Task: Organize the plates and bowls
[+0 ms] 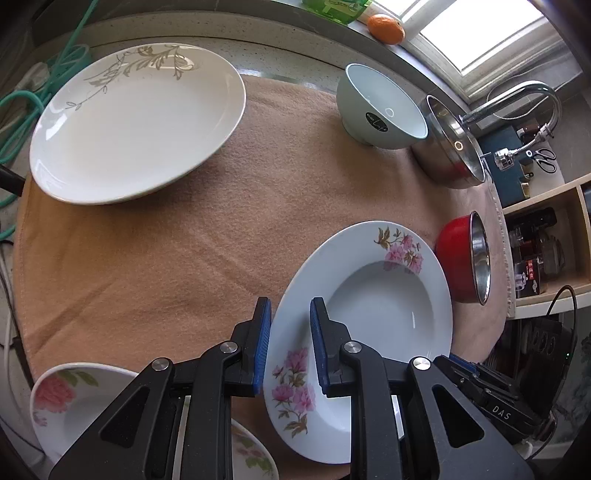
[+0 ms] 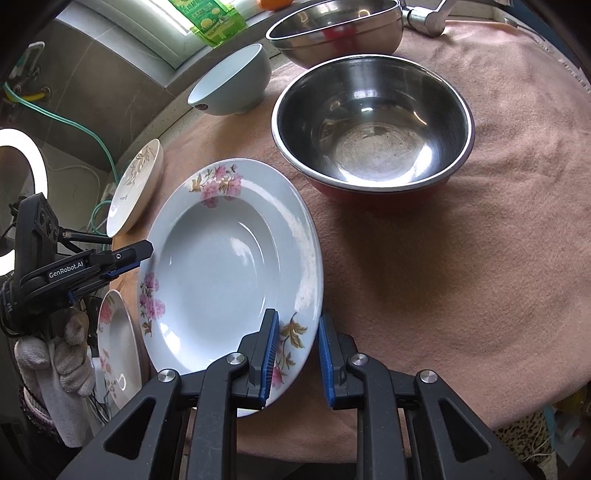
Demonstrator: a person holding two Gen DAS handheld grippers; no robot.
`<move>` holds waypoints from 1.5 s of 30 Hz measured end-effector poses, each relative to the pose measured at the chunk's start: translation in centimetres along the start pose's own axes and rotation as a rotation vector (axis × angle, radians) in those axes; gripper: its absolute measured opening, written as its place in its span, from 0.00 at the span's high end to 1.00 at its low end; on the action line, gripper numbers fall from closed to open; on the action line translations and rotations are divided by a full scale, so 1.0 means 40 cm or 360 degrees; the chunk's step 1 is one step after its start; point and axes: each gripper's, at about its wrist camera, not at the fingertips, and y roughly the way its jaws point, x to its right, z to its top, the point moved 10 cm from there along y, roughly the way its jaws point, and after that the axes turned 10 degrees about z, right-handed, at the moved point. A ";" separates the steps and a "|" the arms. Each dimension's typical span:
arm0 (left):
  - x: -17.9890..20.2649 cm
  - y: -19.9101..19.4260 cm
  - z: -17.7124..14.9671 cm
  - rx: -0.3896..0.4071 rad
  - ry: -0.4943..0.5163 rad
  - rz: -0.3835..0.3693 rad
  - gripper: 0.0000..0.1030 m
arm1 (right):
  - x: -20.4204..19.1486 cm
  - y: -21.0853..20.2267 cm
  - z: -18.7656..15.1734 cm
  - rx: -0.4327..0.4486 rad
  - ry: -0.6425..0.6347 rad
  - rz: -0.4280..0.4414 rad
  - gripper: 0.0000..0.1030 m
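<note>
Two grippers are straddling the flowered deep plate lying on the tan cloth: left gripper and right gripper both spread over opposite rims, red-sided steel bowl sitting just beyond.

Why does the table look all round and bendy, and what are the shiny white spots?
Both views use fisheye lenses, which curve straight edges. In the left wrist view the window glares white; in the right wrist view, light glints off the flowered plate and red-sided steel bowl.
</note>
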 end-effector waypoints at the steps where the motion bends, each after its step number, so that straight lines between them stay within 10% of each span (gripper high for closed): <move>1: 0.002 0.000 -0.003 0.0000 -0.0005 -0.0001 0.81 | 0.002 -0.003 -0.004 -0.0002 0.0001 0.0001 0.81; 45: 0.055 0.003 -0.065 -0.0002 0.0041 -0.0020 0.81 | 0.020 -0.030 -0.125 -0.0110 -0.0003 0.0015 0.81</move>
